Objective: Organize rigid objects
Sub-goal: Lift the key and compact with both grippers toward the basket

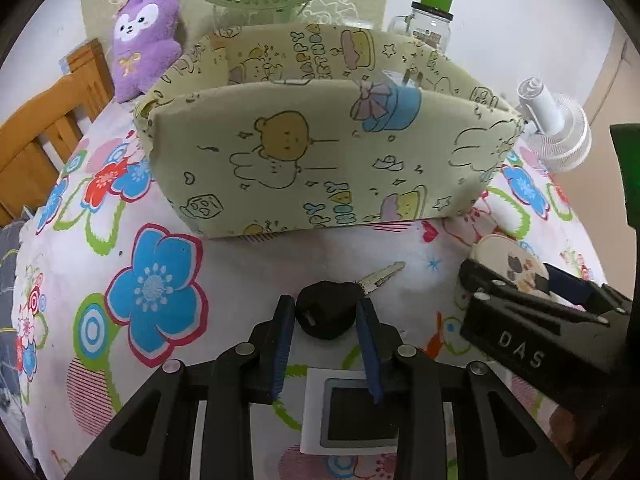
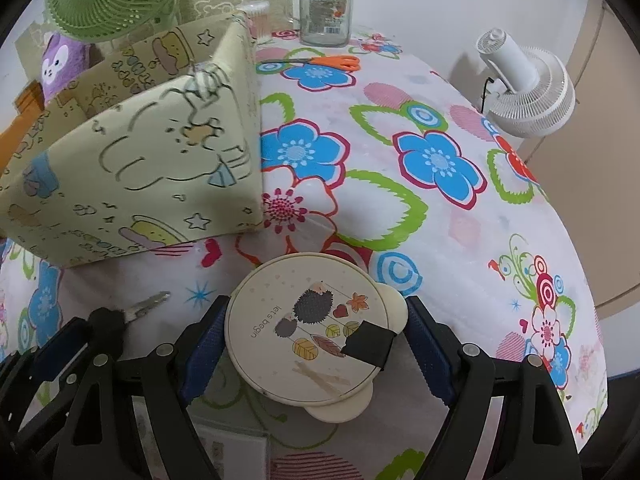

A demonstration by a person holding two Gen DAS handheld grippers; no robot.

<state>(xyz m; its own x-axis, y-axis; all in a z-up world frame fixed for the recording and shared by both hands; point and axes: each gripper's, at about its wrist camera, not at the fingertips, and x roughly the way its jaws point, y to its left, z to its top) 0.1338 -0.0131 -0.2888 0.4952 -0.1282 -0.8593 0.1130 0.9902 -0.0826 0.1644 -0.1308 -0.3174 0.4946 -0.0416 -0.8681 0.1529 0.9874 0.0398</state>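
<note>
From the left wrist, the left claw (image 1: 326, 312) has its two blue-padded fingers (image 1: 281, 344) drawn in tight against the black head of a key (image 1: 326, 314), one pad on each side, so the key is gripped. The key's silver blade sticks out past the fingertips toward the upper right and lies on the flower-printed cloth covering the worktop (image 1: 160, 288). Just beyond the key stands a pale green fabric storage box (image 1: 320, 152) printed with bears and cakes, open at the top. A small white-framed screen device (image 1: 352, 416) lies on the cloth under the claw. To the right, the right claw (image 1: 516, 276) straddles a round cream lid (image 1: 508, 264).

From the right wrist, the right claw (image 2: 316, 332) stands wide, its blue fingers (image 2: 204, 344) flanking the round cream lid (image 2: 308, 332) with a hedgehog picture and a strip of black tape. The left pad lies against the lid's edge; the right pad sits just beside the lid's small tab, and whether it touches I cannot tell. The lid lies flat on the cloth (image 2: 440, 232), near the storage box's (image 2: 132, 168) front corner. At lower left the key (image 2: 132, 310) shows in the left claw (image 2: 108, 320). Farther back are orange-handled scissors (image 2: 320, 62), a glass jar (image 2: 326, 8) and a white fan (image 2: 524, 88).
</note>
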